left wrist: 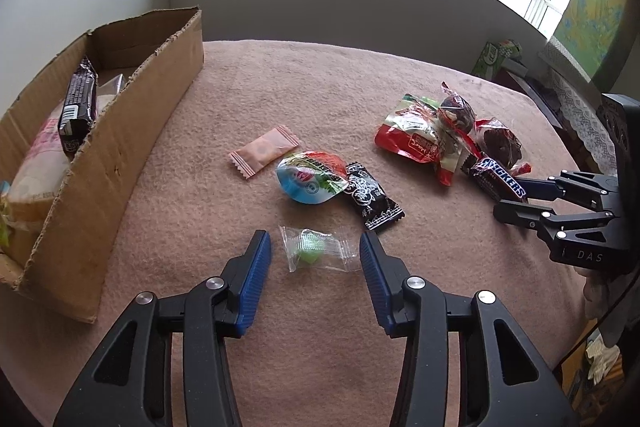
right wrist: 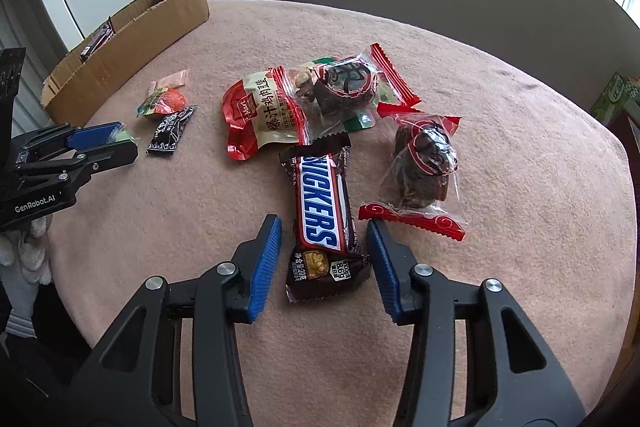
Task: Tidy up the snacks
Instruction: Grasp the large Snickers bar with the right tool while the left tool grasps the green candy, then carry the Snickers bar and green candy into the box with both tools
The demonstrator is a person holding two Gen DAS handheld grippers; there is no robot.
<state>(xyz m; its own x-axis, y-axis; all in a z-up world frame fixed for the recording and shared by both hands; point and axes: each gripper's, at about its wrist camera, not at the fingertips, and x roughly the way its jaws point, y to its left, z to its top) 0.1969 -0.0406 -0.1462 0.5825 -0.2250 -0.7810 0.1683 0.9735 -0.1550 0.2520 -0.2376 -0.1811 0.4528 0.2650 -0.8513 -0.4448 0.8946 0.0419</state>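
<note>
Two wide fisheye views, each from a camera mounted just behind a hand-held gripper, looking steeply down and forward along its two blue-padded fingers at a pink fleece-covered table (left wrist: 320,99).

The left wrist view sits close over the table's near edge, facing a white wall and window, with the open brown cardboard box (left wrist: 120,155) at its left.

The right wrist view, equally close, faces the same way from further right.

Both share the box (right wrist: 132,43), the brown Snickers bar (left wrist: 498,181) (right wrist: 324,211), and each other's gripper at the frame edge.
</note>
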